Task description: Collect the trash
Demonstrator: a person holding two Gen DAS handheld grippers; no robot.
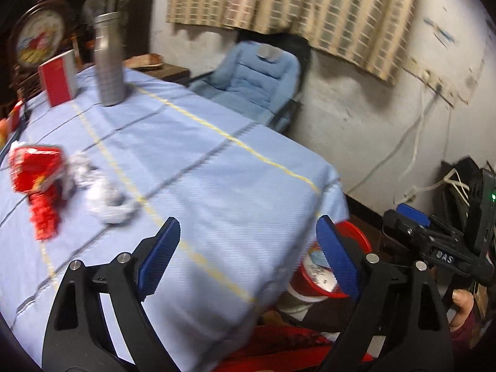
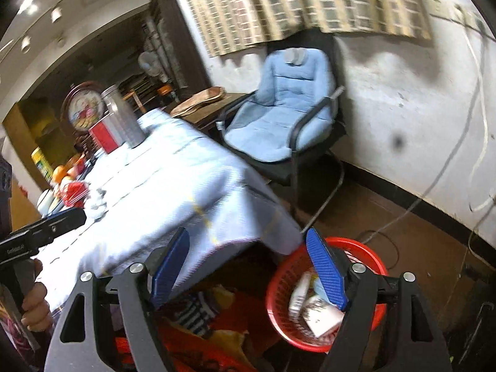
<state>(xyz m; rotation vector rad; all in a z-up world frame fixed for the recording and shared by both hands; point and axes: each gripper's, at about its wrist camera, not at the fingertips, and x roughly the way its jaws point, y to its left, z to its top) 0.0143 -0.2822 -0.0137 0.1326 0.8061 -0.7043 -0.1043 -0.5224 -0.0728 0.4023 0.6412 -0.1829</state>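
Both claws stand wide apart with nothing between their blue pads: the left claw [image 1: 248, 248] hangs over the near corner of the tabletop [image 1: 192, 161], which is covered by a pale blue cloth with yellow and grey lines, and the right claw [image 2: 248, 266] hangs beside that corner, over the floor. Just beyond the right claw, below the tabletop's corner, sits a red basket [image 2: 279, 282] on the floor, with white paper scraps and a small white packet [image 2: 299, 294] lying inside it. A hand [image 2: 35, 303] grips the handle of the left claw at the tabletop's near edge, seen in the right wrist view. Further along the tabletop from the corner, toward its left side, lie a crumpled red wrapper [image 1: 38, 183] and, just beside it, a wad of crumpled white paper [image 1: 102, 192]; both rest on the cloth, well apart from either claw. At the tabletop's far end a steel bottle [image 1: 108, 59] stands upright with a red box [image 1: 59, 79] just beside it. Past the tabletop, against the white wall, stands a chair with a light blue cushion [image 2: 288, 111], and a checked curtain [image 1: 294, 12] hangs above it.
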